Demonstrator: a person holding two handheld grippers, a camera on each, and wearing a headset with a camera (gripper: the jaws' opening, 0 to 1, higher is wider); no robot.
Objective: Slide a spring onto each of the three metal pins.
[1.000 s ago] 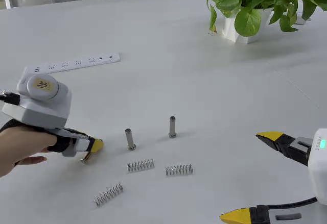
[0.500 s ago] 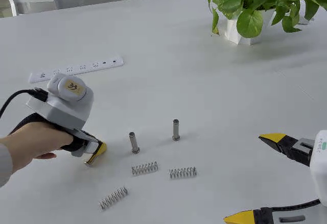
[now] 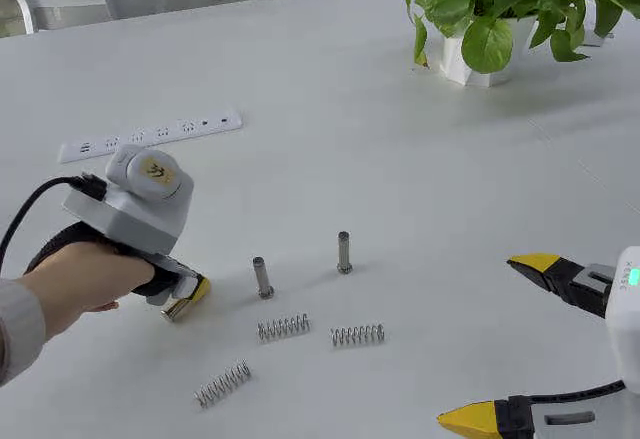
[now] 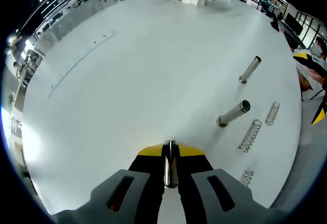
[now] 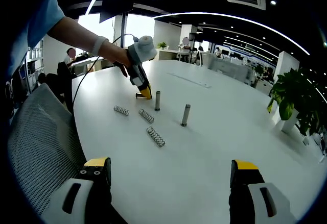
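Head view: my left gripper (image 3: 186,296) is low at the counter (image 3: 330,129), jaws closed on the third metal pin (image 3: 173,310). The pin's free end is at or just above the surface, and I cannot tell which. I judge this grip serves to stand the pin up beside the others. The near upright pin (image 3: 261,277) and the far upright pin (image 3: 343,252) rest on their wider ends, leaving the shafts free for loading from above. The left spring (image 3: 222,383), middle spring (image 3: 283,328) and right spring (image 3: 357,335) lie flat in front of the pins, none yet fitted. My right gripper (image 3: 500,344) hovers at lower right, jaws spread wide and empty, well apart from the parts. Left gripper view: the shut jaws pinch the held pin along its shaft, in line with the jaws. The standing pins and the springs lie to the right. Right gripper view: the open jaws frame the whole set, with the springs nearest. I judge this leaves the right gripper placed to collect one once the third pin stands.
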